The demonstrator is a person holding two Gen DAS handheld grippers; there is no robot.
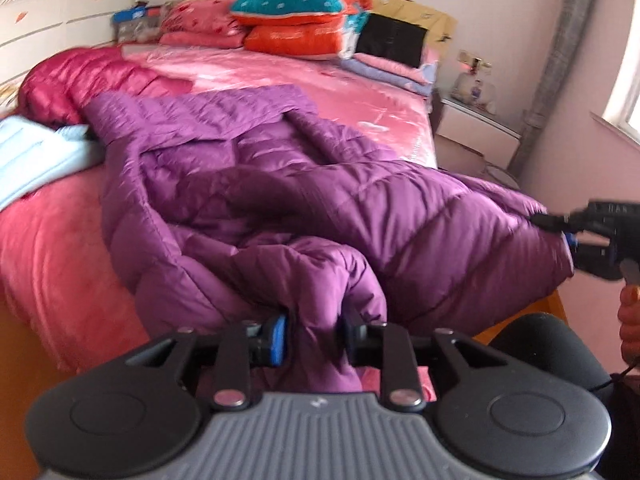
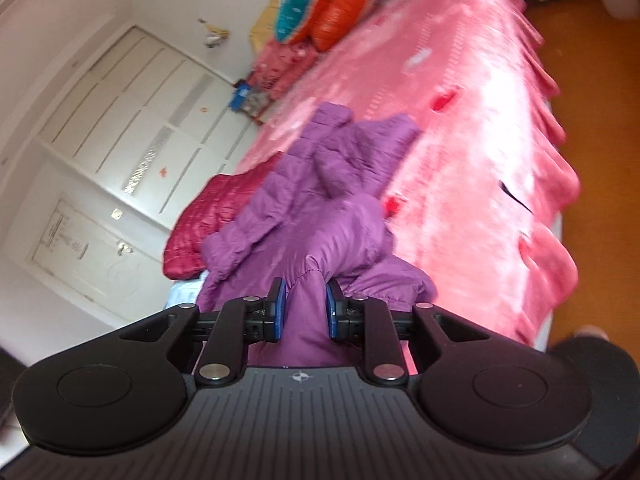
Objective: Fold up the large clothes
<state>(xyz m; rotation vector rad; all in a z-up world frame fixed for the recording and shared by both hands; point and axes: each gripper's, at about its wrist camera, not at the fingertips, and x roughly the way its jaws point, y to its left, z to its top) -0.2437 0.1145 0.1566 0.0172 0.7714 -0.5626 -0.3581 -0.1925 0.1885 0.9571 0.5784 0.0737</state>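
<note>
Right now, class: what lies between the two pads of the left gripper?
A bunched fold of the purple jacket, pinched by the left gripper, seen in the left wrist view.

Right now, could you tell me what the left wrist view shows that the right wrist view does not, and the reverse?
Only the left wrist view shows the nightstand, the light blue garment and the right gripper from outside, pinching the purple coat's edge. Only the right wrist view shows the white wardrobe and the orange floor. Both show the purple coat clamped in each view's own gripper, the left gripper included, plus the magenta jacket and pink bedspread.
</note>
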